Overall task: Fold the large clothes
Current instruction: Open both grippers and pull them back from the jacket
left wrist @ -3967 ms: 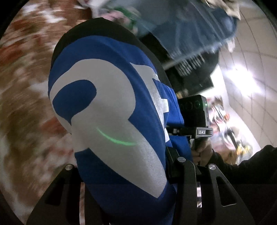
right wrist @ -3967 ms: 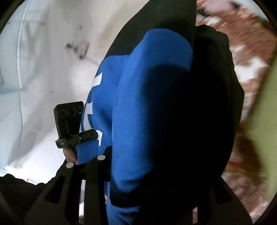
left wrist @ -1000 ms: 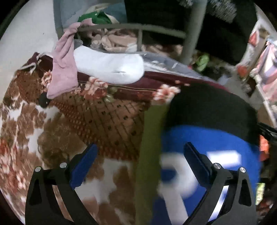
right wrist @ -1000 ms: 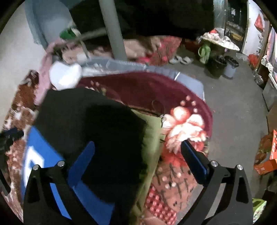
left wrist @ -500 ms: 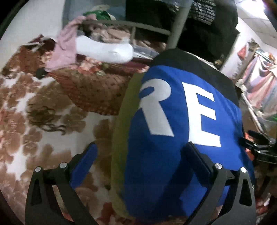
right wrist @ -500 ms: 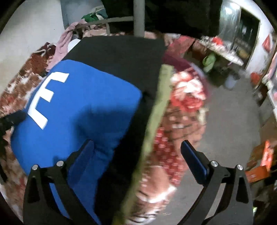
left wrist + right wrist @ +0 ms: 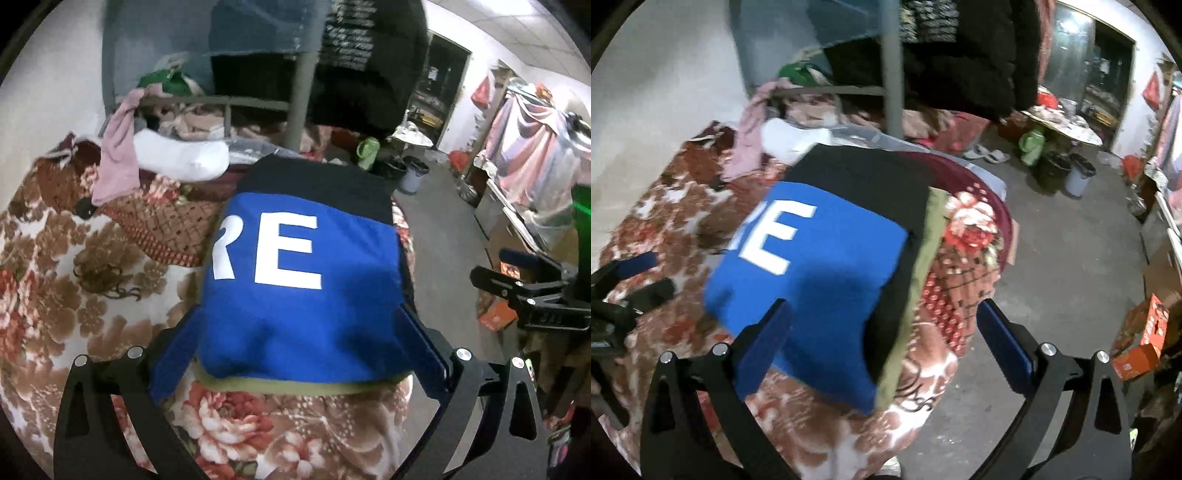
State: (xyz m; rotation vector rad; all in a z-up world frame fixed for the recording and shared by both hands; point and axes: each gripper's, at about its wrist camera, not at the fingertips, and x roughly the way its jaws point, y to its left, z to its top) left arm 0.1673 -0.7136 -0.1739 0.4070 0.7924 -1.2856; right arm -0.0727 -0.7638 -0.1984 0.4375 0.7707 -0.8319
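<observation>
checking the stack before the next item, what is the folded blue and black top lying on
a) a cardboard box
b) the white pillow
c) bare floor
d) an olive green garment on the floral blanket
d: the folded blue and black top rests on an olive green garment, whose edge shows beneath it, on the floral blanket.

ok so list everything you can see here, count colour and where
folded garment: one, blue with white letters and a black band, on the olive piece, between the open fingers
olive garment: one, olive green, under the blue one, edge showing
floral blanket: one, brown, red and white, covering the bed
white sock: one, white, far end of the bed
pink cloth: one, pink, hanging off the grey rail
grey post: one, grey, upright behind the bed
bins: two, dark and pale, on the floor
orange box: one, orange, floor at right
left hand-held gripper: black, blue pads, open
right hand-held gripper: black, blue pads, open
</observation>
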